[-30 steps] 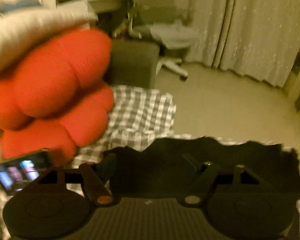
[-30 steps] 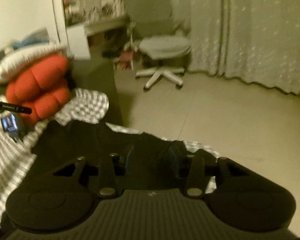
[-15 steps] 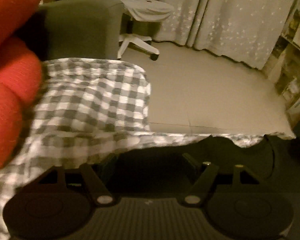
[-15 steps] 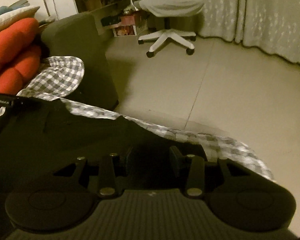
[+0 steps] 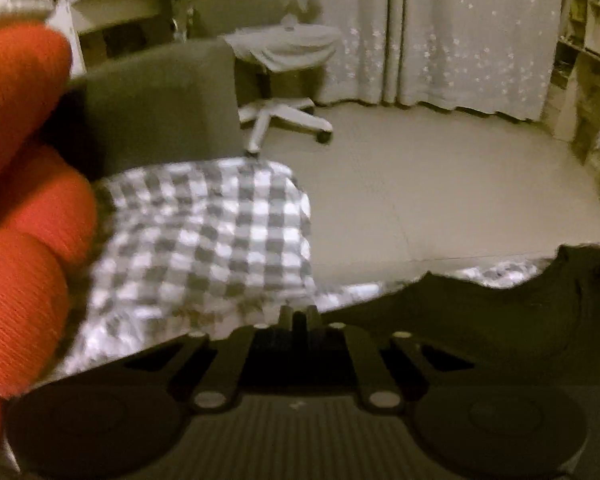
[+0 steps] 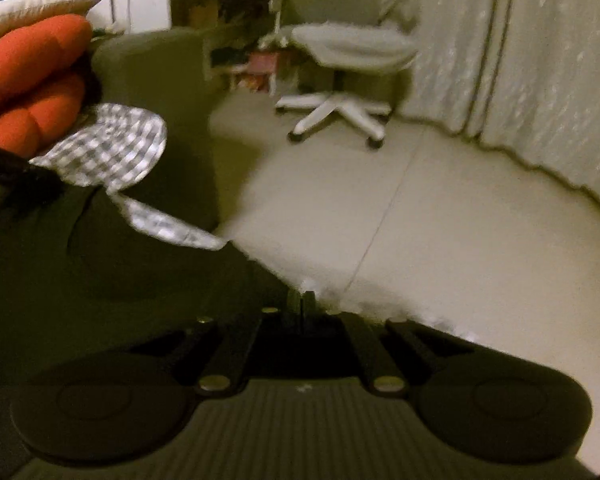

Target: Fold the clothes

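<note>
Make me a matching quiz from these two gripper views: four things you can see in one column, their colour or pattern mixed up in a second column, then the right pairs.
Things:
1. Puffy knitted cushion
2. Sheet covering the bed
3. Garment lying on the bed
4. Swivel chair's star base

Looks:
A. White
B. Dark, nearly black
C. Orange-red
D. Grey-and-white check

Pairs: 1-C, 2-D, 3-B, 4-A
</note>
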### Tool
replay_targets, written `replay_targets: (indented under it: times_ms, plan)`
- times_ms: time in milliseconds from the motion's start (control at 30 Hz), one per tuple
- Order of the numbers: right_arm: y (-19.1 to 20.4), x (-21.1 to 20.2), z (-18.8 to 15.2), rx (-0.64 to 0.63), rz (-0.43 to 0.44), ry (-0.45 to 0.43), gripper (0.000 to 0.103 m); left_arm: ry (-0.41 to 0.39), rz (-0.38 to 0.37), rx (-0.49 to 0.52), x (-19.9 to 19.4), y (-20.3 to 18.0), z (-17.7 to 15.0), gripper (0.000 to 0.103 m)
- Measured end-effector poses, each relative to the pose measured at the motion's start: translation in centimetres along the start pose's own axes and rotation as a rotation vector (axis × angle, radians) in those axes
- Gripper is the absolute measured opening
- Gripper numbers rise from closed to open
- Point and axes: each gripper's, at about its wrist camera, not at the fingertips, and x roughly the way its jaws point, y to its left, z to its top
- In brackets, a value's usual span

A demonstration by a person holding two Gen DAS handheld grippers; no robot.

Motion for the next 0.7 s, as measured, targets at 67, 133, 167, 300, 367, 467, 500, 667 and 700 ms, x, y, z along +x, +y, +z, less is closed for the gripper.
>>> replay_targets:
  times_ms: [67, 133, 167, 300, 367, 467, 500, 667, 700]
  plan:
    - [0.3, -0.4, 0.4, -0.027, -0.049, -0.028, 0.000, -0.025, 0.020, -0.007, -0.2, -0.1, 0.7, 0.005]
    - [0.6, -0.4, 0.6, -0.060, -0.104, -0.052, 0.000, -0.046, 0.046, -0.013, -0.4, -0.2, 1.3, 0.005]
    - [0.8, -0.4, 0.9, -0.073, -0.168, -0.077, 0.000, -0.055, 0.062, -0.016, -0.5, -0.2, 1.6, 0.005]
    - [-0.9, -0.2, 1.8, -0.004, -0.187, -0.108, 0.000, -0.078, 0.078, 0.000, -0.3, -0.7, 2.2, 0.005]
    - [-1.0, 0.4, 1.5, -0.016, -0.093, -0.071, 0.000, -0.072, 0.059, 0.026, 0.1, -1.0, 1.8, 0.005]
    - [-1.0, 1.7, 0.5, -0.033, 0.030, 0.002, 0.009, -0.026, 0.039, 0.044, 1.2, -0.8, 0.9, 0.006]
    - [-1.4, 2.0, 0.3, -0.005, 0.048, 0.008, 0.015, -0.008, 0.021, 0.039, 1.5, -0.5, 0.6, 0.006]
    - [-3.0, 2.3, -0.2, 0.087, 0.112, 0.020, 0.068, 0.015, -0.111, -0.041, 1.5, 1.5, 0.6, 0.054]
    - [-2.8, 2.4, -0.3, 0.086, 0.113, 0.032, 0.068, 0.005, -0.130, -0.051, 1.4, 1.5, 0.4, 0.058]
